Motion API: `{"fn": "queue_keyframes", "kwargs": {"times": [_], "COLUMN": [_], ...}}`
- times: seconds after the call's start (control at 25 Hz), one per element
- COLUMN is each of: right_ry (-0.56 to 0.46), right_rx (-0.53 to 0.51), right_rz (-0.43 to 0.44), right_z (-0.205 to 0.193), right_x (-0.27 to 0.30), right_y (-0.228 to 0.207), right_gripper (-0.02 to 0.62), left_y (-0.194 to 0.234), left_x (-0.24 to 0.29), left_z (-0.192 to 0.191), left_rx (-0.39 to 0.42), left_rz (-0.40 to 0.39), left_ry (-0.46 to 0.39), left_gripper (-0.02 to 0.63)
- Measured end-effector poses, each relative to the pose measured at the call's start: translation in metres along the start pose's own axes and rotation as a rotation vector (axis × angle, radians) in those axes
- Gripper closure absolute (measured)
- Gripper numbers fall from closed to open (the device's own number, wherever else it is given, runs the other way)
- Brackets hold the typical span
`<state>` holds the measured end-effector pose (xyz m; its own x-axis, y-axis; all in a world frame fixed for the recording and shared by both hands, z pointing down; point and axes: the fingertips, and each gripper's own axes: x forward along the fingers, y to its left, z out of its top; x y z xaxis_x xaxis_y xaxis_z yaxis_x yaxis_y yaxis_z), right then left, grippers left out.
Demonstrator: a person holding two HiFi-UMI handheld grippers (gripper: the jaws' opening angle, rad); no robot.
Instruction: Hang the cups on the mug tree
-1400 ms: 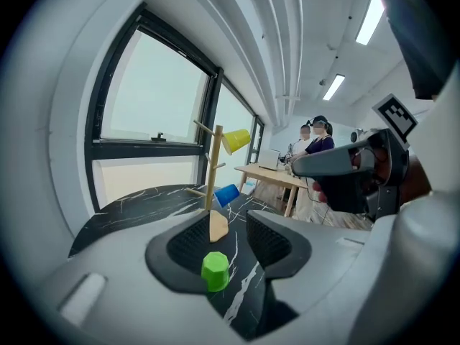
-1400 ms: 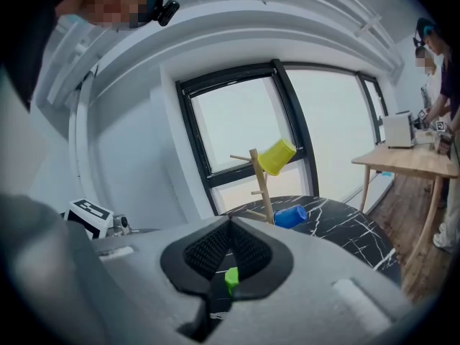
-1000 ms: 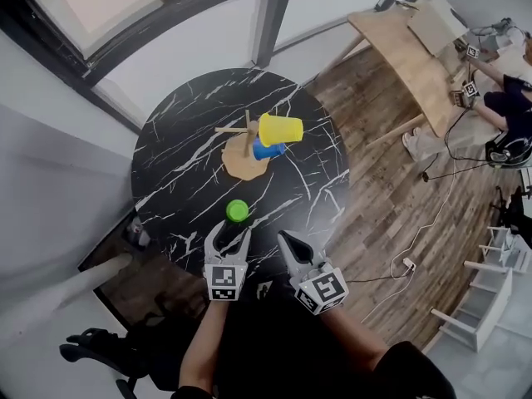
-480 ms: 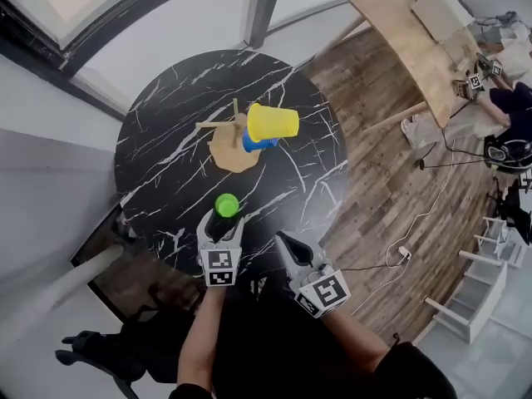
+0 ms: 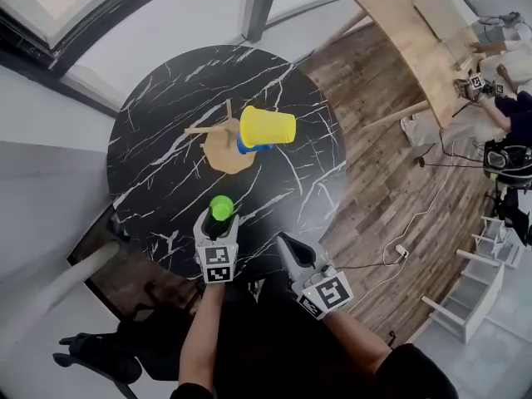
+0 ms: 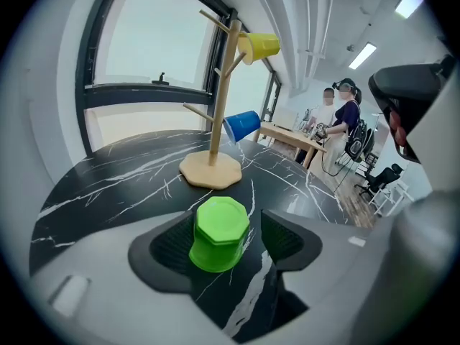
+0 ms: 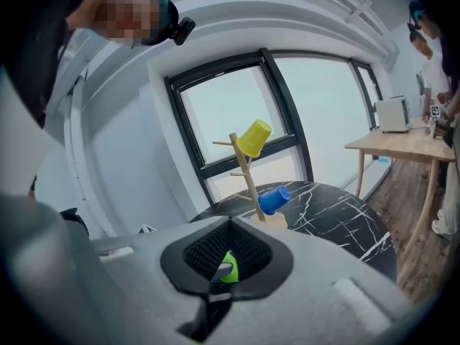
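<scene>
Black marble table [image 5: 158, 148] under windows [image 6: 151, 56], wood floor [image 5: 374, 181] at right.
Left gripper [image 5: 218, 216], jaws just opened wide, flanks the green cup [image 5: 220, 207] near the table's lower edge; right gripper [image 5: 289, 246] is pressed together; mug tree [image 5: 223, 144] mid-table.

Green cup [image 5: 220, 207]: lower half hidden between left gripper [image 5: 220, 221] jaws in head view; only a sliver visible past the closed right gripper [image 5: 283, 239] pads in its own view; handle not made out.
Contact: left pad touching cup or just beside it, cannot tell.
Blue cup [image 5: 249, 146]: beyond left gripper, mostly covered by yellow cup [image 5: 268, 127] from above.
Tree [image 5: 218, 128]: upper trunk hidden under yellow cup in head view.
Table [image 5: 166, 140]: near rim partly hidden behind both grippers.
People [image 5: 507, 98]: far right of right gripper, cut off by edge, too small for detail.
</scene>
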<state>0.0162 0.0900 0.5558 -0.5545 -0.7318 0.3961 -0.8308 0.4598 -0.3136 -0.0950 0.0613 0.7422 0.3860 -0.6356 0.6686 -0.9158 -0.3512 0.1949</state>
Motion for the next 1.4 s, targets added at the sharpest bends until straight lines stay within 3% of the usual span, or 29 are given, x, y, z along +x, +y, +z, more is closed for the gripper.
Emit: {"fn": "queue_keyframes", "kwargs": {"times": [0.36, 0.72, 1.4], "right_ry": [0.006, -0.001, -0.043], "right_rx": [0.0, -0.016, -0.032], "right_rz": [0.021, 0.038, 0.091], "right_z": [0.003, 0.012, 0.04], "right_x": [0.002, 0.003, 0.003], "right_y": [-0.007, -0.004, 0.014], "right_gripper": [0.592, 0.592, 0.592], "left_y": [0.0, 0.005, 0.014], "left_x": [0.003, -0.003, -0.061], "left_z": [-0.005, -0.007, 0.074], "left_rx": [-0.015, -0.019, -0.132], "left_rz": [0.024, 0.05, 0.034], "left_ry": [0.009, 0.0, -0.214], "left_gripper": [0.369, 0.371, 0.371]}}
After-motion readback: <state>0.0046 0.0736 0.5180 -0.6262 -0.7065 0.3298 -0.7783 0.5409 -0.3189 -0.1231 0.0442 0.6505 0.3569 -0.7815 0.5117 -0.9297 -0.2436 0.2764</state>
